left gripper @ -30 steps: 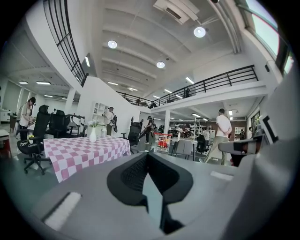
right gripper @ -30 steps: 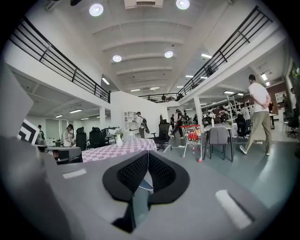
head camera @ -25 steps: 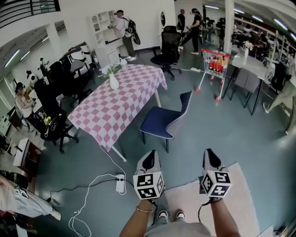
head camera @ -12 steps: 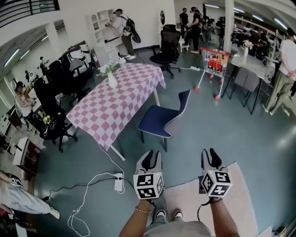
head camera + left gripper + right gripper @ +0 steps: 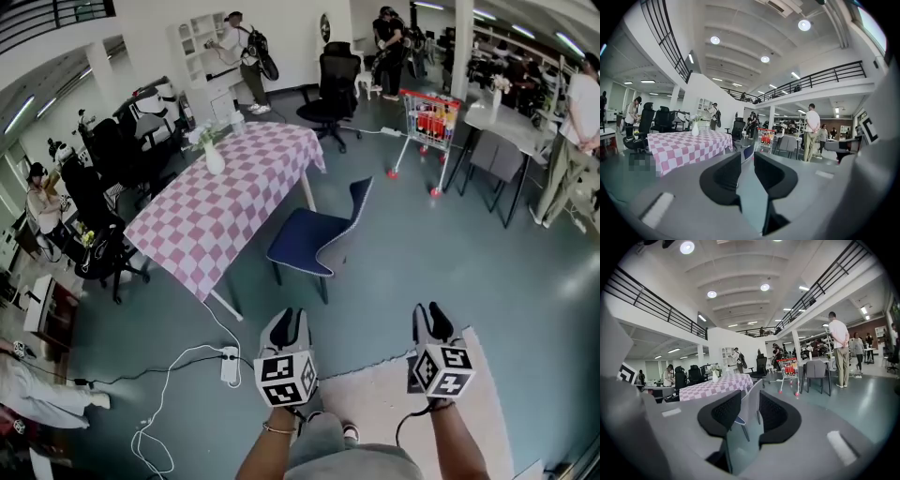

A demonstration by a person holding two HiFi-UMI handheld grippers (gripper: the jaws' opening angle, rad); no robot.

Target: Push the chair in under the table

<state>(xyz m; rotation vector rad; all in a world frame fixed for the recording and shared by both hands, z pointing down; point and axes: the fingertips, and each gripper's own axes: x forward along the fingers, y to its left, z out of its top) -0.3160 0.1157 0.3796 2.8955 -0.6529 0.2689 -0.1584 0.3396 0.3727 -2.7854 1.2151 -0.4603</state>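
**Head view.** The dark blue moulded chair with a grey shell back and thin metal legs (image 5: 314, 239) stands on the grey-green floor beside the long side of the desk under the pink-and-white checked cloth (image 5: 225, 202). It is pulled out and clear of that desk. The seat front faces the desk and the backrest is turned away from it, so the line from back to seat front runs towards the desk's edge, slightly askew. The left claw (image 5: 286, 323) and right claw (image 5: 433, 319) are both well short of the chair, on its far side from the desk.

**Left gripper view.** The left claw (image 5: 746, 161) is spread, its jaws closing with nothing between them. The desk (image 5: 684, 145) lies ahead to the left, and a sliver of the blue chair (image 5: 747, 152) shows far off just past the desk's corner.

**Right gripper view.** The right claw (image 5: 750, 416) is spread and empty. The chair's grey back (image 5: 751, 397) lines up in the gap, well beyond it, with the desk (image 5: 717, 385) behind.

The chair looks light and stiff, and its legs should slide easily on the smooth floor. It could tip or swing if pushed at one corner. I would press on the middle of the backrest, or take its top edge, and push straight towards the desk.
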